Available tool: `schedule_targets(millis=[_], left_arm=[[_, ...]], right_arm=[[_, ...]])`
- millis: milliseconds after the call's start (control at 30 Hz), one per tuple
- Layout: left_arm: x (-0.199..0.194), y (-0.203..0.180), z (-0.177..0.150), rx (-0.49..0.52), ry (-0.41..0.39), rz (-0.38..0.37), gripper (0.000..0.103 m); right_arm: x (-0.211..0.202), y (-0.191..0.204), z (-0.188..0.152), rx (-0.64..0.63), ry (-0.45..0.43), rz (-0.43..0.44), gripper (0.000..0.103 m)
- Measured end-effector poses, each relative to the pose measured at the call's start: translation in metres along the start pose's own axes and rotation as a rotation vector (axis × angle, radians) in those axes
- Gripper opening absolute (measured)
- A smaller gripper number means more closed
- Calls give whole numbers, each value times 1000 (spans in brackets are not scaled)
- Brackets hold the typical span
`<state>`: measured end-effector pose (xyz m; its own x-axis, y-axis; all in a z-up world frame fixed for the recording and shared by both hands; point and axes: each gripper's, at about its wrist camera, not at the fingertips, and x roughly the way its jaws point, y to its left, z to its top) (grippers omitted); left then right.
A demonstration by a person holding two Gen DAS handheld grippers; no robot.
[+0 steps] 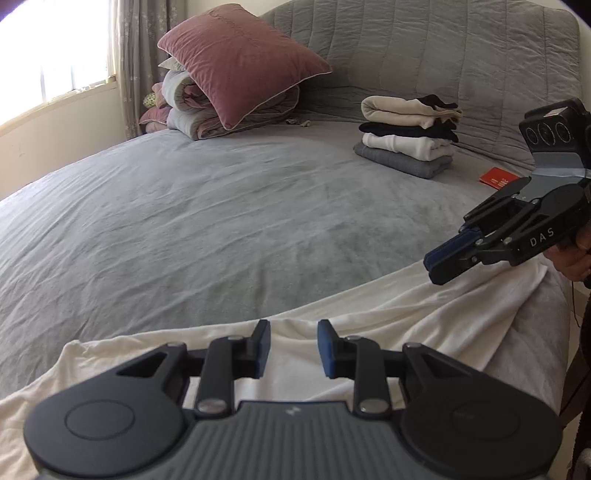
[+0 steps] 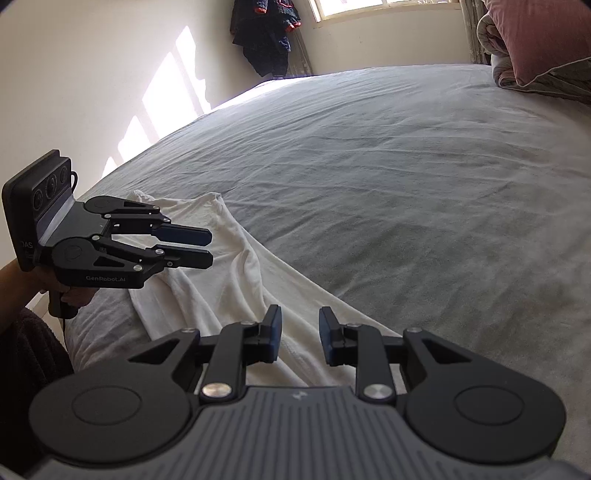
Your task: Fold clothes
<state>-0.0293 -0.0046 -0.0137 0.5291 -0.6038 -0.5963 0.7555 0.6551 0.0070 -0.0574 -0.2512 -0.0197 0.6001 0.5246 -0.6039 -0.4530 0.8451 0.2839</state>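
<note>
A wide bed (image 1: 229, 206) under a wrinkled grey sheet filled most of both views, with a quilted grey headboard (image 1: 424, 48) curving behind it. A white garment (image 1: 388, 306) lay rumpled along the near edge of the bed, partly spilling over that edge. The left gripper (image 1: 293, 349) hovered over the garment with its jaws apart and nothing between them. The right gripper (image 2: 300, 338) also stood above the cloth, jaws apart and empty. Near the headboard, toward the far right edge, sat a stack of folded clothes (image 1: 410, 134) in cream, black, white and grey, with a red booklet (image 1: 496, 177) just beside it on the sheet. At the far left corner a pink pillow (image 1: 240, 62) leaned on rolled bedding (image 1: 192, 110). A bright window (image 1: 48, 55) with a patterned curtain (image 1: 136, 55) lit the cream wall, and dark clothes (image 2: 266, 33) hung in the room's corner.
</note>
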Motion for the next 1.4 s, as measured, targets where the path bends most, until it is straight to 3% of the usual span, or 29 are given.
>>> schedule_targets(millis=[167,233,367,433,467,633,767,967,1067,1100,1200,1267,1333,1400], left_arm=[[5,-18,-2,46,31,-156,29],[7,-25,-6,72,48,-183,31],[14,-32,-15,117,92,-178,33],[15,-34,-17,129,93,-158,20],[13,-34,-17,131,90,-152,5],[3,-33,-12,135,56,-156,3],[-2,-32,-10,123,53,-203,2],[9,-39,-20,151,144,-257,3],[9,-38,-18,142,148,-257,4],[7,-38,-17,138,147,-254,8],[1,-39,-13,135,133,-262,23],[-1,-42,-10,135,108,-272,29],[-1,-47,-5,131,92,-285,32],[4,-53,-1,133,85,-293,35]], right_arm=[[9,13,-2,-65,25,13,27],[15,14,-2,-74,37,14,27],[29,18,-1,-99,65,7,25],[33,21,1,-122,74,-19,2],[32,21,3,-124,66,-28,2],[26,15,16,-123,18,-90,2],[37,9,19,-125,40,-173,2],[56,4,11,-131,70,-224,1],[54,0,11,-102,55,-214,6],[50,-3,13,-75,58,-199,13],[32,-12,18,-11,46,-164,15],[14,-19,16,22,18,-152,21],[-2,-25,13,45,-7,-153,37],[-13,-27,9,39,-11,-153,37]])
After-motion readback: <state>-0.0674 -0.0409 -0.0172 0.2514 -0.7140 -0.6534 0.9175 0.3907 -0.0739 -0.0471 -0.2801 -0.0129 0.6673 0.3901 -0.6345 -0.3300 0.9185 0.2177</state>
